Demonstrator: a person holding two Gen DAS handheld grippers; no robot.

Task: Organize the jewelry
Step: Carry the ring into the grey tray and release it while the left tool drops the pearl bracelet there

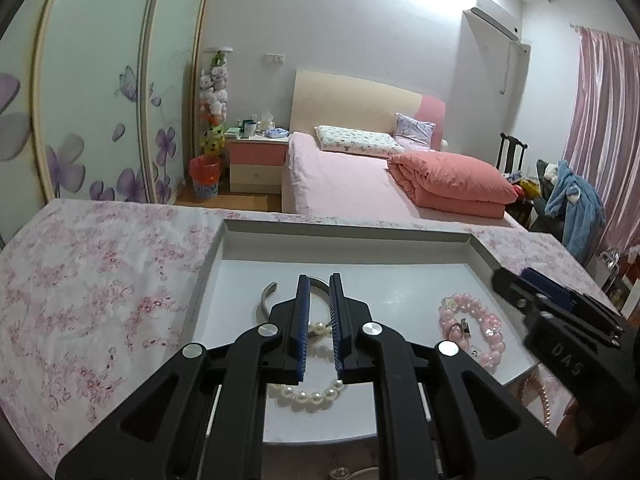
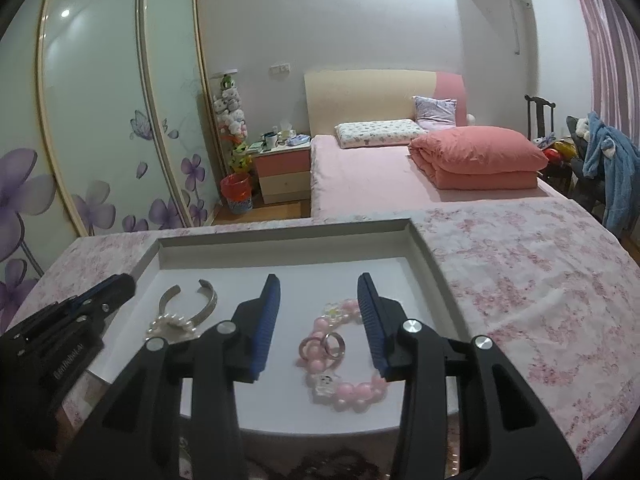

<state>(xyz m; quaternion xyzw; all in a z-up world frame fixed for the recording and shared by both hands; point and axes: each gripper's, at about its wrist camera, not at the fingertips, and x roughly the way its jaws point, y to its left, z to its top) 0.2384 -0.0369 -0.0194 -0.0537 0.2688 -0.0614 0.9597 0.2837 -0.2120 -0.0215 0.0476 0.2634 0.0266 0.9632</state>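
A white shallow tray lies on a pink floral cloth. In it are a silver cuff bangle, a white pearl bracelet, a pink bead bracelet and two rings inside the pink bracelet. My left gripper hovers over the pearl bracelet and bangle, jaws a narrow gap apart and holding nothing. My right gripper is open above the pink bracelet and rings. The bangle and pearls also show in the right wrist view, left of it.
A pink bead strand lies on the cloth just outside the tray's near right corner. Beyond the table are a pink bed, a nightstand, wardrobe doors on the left and a chair with clothes on the right.
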